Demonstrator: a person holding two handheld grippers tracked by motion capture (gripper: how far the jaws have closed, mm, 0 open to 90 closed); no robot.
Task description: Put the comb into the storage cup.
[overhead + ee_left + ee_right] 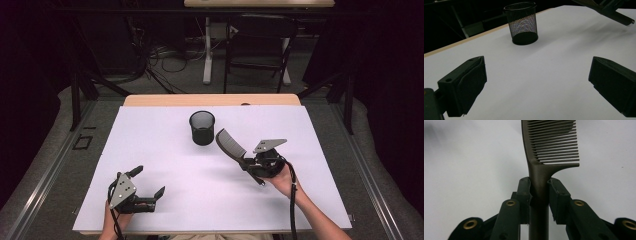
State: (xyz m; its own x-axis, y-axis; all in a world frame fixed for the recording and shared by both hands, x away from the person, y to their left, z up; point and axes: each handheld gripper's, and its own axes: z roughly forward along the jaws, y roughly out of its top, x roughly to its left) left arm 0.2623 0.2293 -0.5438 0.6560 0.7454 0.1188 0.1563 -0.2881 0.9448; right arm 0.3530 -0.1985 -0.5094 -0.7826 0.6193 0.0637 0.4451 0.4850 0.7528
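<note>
comb [231,144]: dark hard plastic, fine straight teeth on one edge, round tapered handle; raised off the bench, tilted, toothed end just beside the cup
right tongs [539,191]: clenched on the comb handle right below the teeth, flat black pads pressing both sides
left tongs [148,182]: released, blocky black pads well apart, nothing between, low over the near left of the bench
cup [202,128]: black wire mesh, round, upright, open top, far middle
bench [165,150]: smooth matte white sheet, pale wood strip on far edge
</note>
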